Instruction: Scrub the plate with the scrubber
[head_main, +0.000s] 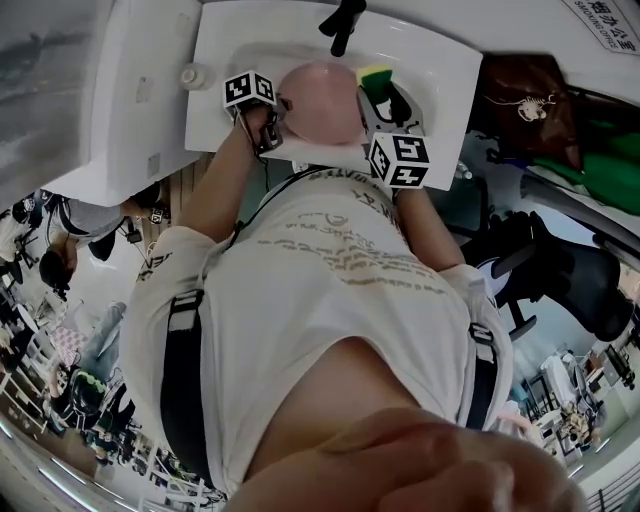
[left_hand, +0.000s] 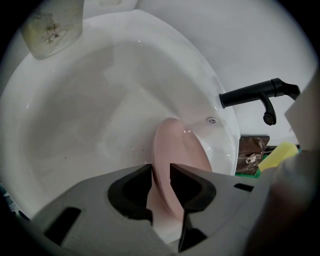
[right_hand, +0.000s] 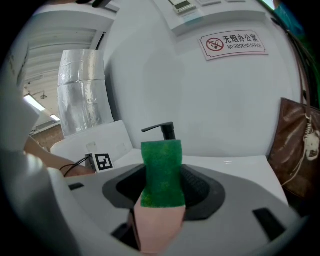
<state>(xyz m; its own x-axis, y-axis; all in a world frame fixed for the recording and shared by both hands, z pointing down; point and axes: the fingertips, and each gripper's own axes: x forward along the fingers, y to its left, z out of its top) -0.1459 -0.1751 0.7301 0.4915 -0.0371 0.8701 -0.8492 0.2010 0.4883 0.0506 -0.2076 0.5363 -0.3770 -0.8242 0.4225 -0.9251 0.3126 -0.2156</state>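
The plate (left_hand: 180, 150) stands on edge inside the white sink (left_hand: 75, 100), low in the basin toward the edge that carries the black faucet (left_hand: 250, 92). The left claw (left_hand: 160, 170) is closed on its near rim: the jaws stand only a narrow way apart, with the pink rim filling the gap between them. From that grip the plate's long line runs straight away from the left claw toward the faucet edge, and one broad face is turned toward the right side of the sink. The right claw (right_hand: 161, 190) is clamped on the scrubber (right_hand: 161, 170), which stands up out of the jaws lengthwise with its green scouring face toward that claw's camera. In the head view the scrubber sits just beside the plate's right-hand rim, on the faucet side. Whether it touches the plate yet cannot be made out. The plate therefore lies to the left of the right claw and a little below it, and the right hand is the one that is free to work. The coming move probably calls for turning the green face flat against the plate's open face and stroking along it while the left claw braces the rim.
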